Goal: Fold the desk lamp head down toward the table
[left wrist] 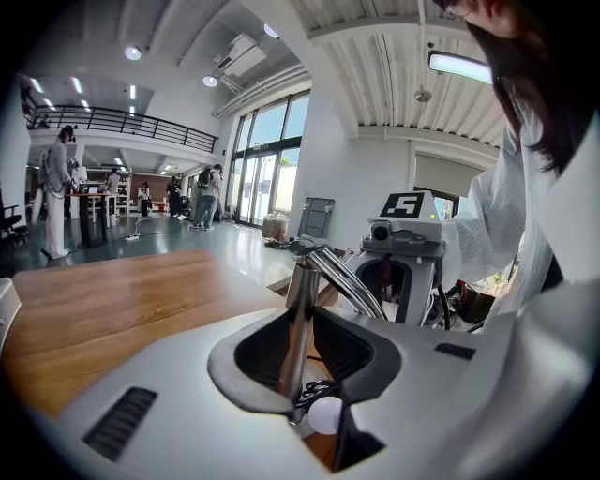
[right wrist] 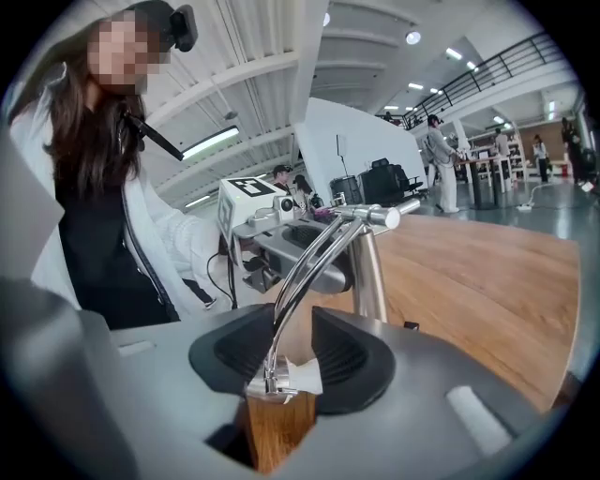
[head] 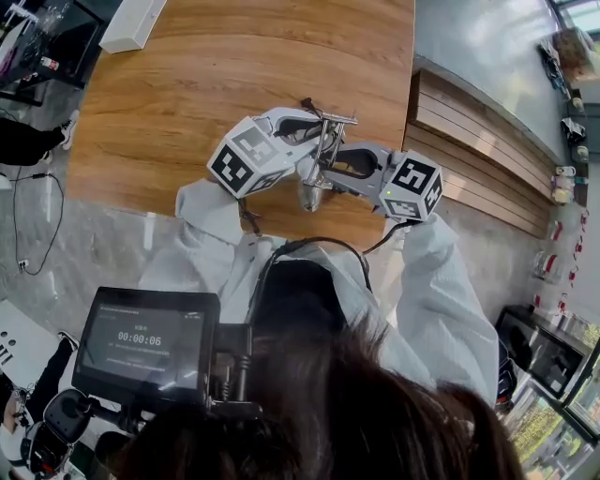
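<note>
A chrome desk lamp (head: 323, 141) stands near the front edge of the wooden table (head: 187, 94). Its upright post (left wrist: 298, 309) runs between the pads of my left gripper (left wrist: 302, 352), which is shut on it. From the post's top joint (right wrist: 375, 217) two thin curved arm rods (right wrist: 300, 272) come down to a small white lamp head (right wrist: 300, 377). Rods and head lie between the jaws of my right gripper (right wrist: 286, 361), close to the left pad, with a gap on the other side. In the head view both grippers meet at the lamp, the left (head: 314, 127) and the right (head: 323, 173).
A white box (head: 131, 23) lies at the far left of the table. A stepped wooden bench (head: 469, 141) runs along the right. The table's front edge is right below the lamp. People stand far off in the hall (left wrist: 56, 187).
</note>
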The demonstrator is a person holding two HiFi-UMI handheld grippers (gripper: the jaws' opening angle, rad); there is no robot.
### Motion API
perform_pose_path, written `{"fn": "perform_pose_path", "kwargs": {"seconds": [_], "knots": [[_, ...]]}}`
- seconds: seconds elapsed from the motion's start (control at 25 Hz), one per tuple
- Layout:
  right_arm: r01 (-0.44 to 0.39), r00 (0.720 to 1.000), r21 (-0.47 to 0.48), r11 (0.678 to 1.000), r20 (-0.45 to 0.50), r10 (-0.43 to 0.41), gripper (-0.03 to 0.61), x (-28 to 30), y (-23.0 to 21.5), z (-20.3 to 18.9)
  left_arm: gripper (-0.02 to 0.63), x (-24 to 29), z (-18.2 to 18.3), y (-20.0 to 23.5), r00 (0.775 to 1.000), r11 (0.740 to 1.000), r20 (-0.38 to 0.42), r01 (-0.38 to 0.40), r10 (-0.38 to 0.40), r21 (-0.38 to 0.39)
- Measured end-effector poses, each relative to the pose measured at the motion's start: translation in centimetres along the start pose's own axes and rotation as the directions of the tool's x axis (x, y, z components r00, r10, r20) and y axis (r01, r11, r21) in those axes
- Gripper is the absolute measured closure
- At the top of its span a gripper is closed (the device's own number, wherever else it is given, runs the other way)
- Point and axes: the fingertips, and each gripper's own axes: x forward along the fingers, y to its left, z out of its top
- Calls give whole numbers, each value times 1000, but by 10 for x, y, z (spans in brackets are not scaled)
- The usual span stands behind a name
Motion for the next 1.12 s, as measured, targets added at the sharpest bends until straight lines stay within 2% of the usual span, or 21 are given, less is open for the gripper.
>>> {"fn": "perform_pose_path", "kwargs": {"seconds": [0.08, 0.16, 0.28, 0.4, 0.52, 0.6, 0.68, 0.76, 0.84, 0.96, 1.12], "knots": [[50, 999, 25, 998, -7, -50, 443, 0, -4, -2, 531, 2, -8, 0, 999, 999, -23, -32, 32, 4], [99, 995, 70, 993, -15, -98, 464, 0, -7, -4, 531, 2, -17, -1, 997, 998, -36, -69, 69, 2], [154, 986, 140, 978, 41, -161, 489, -5, -6, -4, 531, -7, -25, 4, 991, 985, 29, -123, 128, -120], [205, 964, 236, 950, 119, -237, 488, -16, -5, -4, 531, -27, -18, 17, 967, 953, 117, -193, 225, -234], [299, 914, 288, 910, 187, -359, 497, -31, -10, 5, 539, -48, -10, 32, 933, 910, 151, -266, 325, -318], [373, 862, 306, 876, 235, -449, 553, -44, -16, 17, 582, -58, -3, 39, 912, 883, 171, -291, 373, -369], [451, 813, 296, 842, 253, -524, 577, -51, -24, 29, 604, -67, 8, 43, 892, 865, 199, -304, 406, -400], [487, 782, 304, 819, 265, -564, 577, -53, -29, 39, 611, -75, 21, 43, 871, 856, 227, -325, 436, -401], [476, 760, 348, 808, 300, -577, 577, -56, -31, 50, 611, -81, 36, 40, 855, 860, 251, -346, 454, -375], [498, 724, 364, 787, 326, -609, 577, -61, -31, 64, 611, -82, 55, 28, 861, 883, 262, -354, 436, -309], [517, 708, 352, 780, 336, -621, 577, -63, -33, 72, 611, -76, 68, 17, 871, 903, 263, -359, 415, -235]]}}
